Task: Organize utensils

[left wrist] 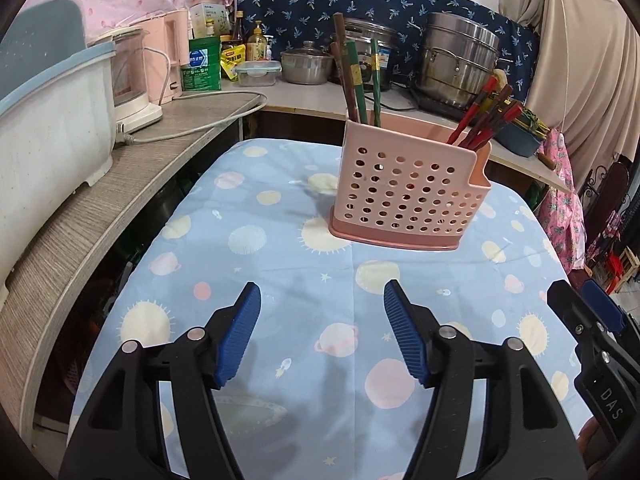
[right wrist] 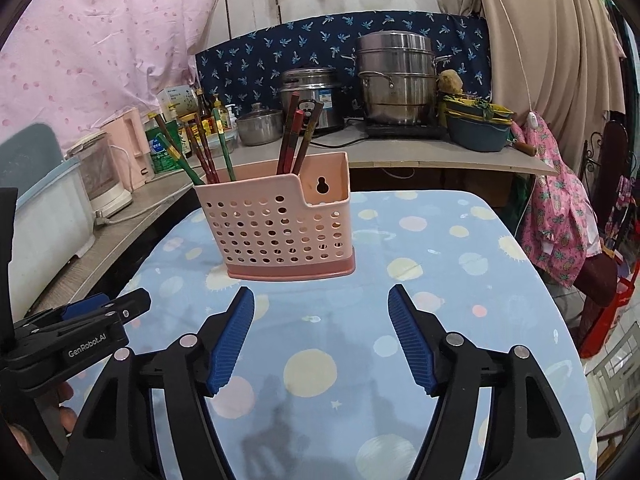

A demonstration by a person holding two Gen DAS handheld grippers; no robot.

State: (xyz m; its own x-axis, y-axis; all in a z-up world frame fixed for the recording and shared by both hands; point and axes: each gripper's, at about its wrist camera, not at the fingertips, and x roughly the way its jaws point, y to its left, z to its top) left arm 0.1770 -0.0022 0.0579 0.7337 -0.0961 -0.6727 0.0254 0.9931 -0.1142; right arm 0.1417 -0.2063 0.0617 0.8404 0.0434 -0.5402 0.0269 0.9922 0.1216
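A pink perforated utensil holder point(left wrist: 404, 196) point(right wrist: 280, 228) stands upright on the table with the planet-print cloth point(left wrist: 280, 280) point(right wrist: 420, 280). Green and brown chopsticks point(left wrist: 356, 80) point(right wrist: 204, 148) lean in its left compartment. Red and brown chopsticks point(left wrist: 486, 118) point(right wrist: 298, 136) lean in the other. My left gripper point(left wrist: 322, 298) is open over the cloth, short of the holder, with nothing between its blue pads. My right gripper point(right wrist: 321, 300) is open too, just in front of the holder's base, holding nothing. Each gripper shows at the edge of the other's view.
A wooden counter point(left wrist: 120, 184) runs along the left with a white tub point(left wrist: 48, 120), a steamer appliance and a cable. Behind the table a shelf carries steel pots point(right wrist: 394, 80), jars, bottles and a blue basin point(right wrist: 478, 132). Clothes hang at the right.
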